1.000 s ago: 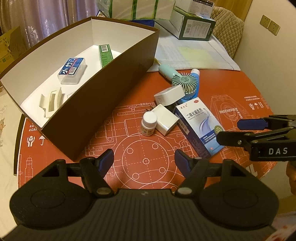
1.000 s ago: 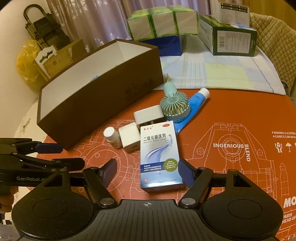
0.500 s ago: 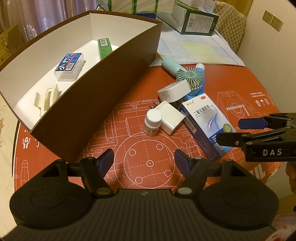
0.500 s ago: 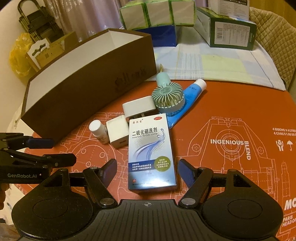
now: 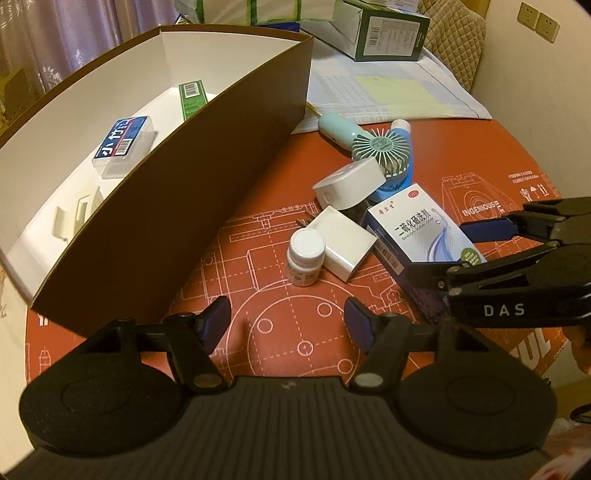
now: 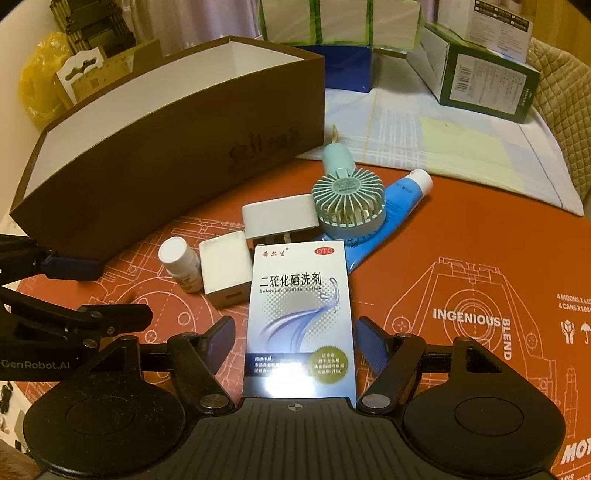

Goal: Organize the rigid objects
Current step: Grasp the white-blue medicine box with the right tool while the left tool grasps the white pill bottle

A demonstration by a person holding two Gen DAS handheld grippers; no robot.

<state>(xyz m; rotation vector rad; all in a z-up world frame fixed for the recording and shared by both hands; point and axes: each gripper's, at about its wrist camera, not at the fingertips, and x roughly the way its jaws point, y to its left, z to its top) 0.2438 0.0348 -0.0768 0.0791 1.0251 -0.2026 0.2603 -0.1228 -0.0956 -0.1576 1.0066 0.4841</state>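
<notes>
On the orange printed table mat (image 6: 461,258), our right gripper (image 6: 295,343) is spread around the near end of the flat blue-and-white medicine carton (image 6: 301,314), not yet pinching. Our left gripper (image 5: 288,317) hangs spread nearby. Beyond stands the brown cardboard box (image 6: 177,166).

This looks like a room in a home. At 10 o'clock hang pale curtains (image 5: 48,55) with a flower pattern. At 1 o'clock stands a chair with a quilted beige cover (image 5: 454,40), and on the cream wall beside it are sockets (image 5: 537,22). The round worktop (image 6: 480,236) carries a checked cloth (image 6: 424,125), packs of tissue (image 6: 340,18), and small household things: a hand fan (image 6: 347,203), a medicine box (image 6: 301,317), a pill bottle (image 6: 179,264).
</notes>
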